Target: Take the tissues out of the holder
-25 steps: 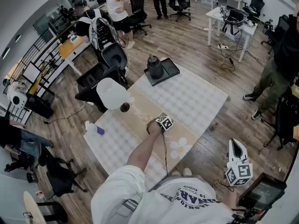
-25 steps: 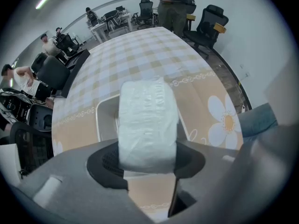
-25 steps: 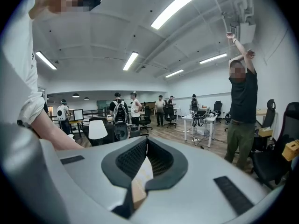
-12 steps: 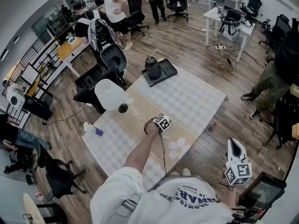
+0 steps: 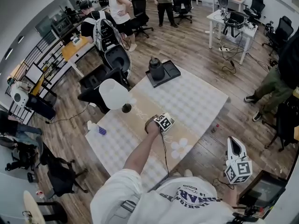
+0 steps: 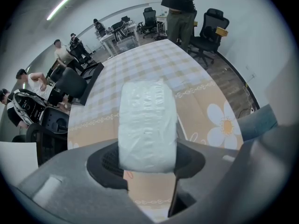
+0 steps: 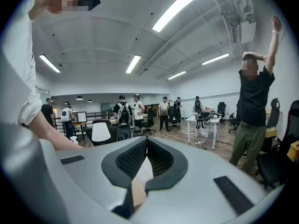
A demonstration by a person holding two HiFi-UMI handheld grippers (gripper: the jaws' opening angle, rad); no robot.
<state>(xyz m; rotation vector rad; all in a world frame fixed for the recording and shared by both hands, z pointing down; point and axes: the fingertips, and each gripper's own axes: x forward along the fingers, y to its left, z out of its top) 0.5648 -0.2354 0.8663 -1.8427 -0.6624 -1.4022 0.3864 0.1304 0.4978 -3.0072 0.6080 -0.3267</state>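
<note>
A white plastic-wrapped tissue pack (image 6: pixel 147 120) stands on end between the jaws of my left gripper (image 6: pixel 148 158), and the black pads (image 6: pixel 106 161) press on its two sides. The pack hangs above the beige flowered band of the tablecloth (image 6: pixel 219 125). In the head view, my left gripper (image 5: pixel 163 122) is over the middle of the table and hides the pack. A brownish rim (image 5: pixel 149 124) shows beside that hand; I cannot tell whether it is the holder. My right gripper (image 5: pixel 237 164) is off the table's right side, shut and with nothing in it (image 7: pixel 147 141).
A black tray with a dark jug (image 5: pixel 161 71) sits at the table's far end. A white round shade on a dark base (image 5: pixel 113 94) stands at the left edge, and a small white bottle (image 5: pixel 96 128) near the left corner. People and office chairs stand around the room.
My left gripper has lifted a little above the table with the pack still in it. The right gripper has kept its place.
</note>
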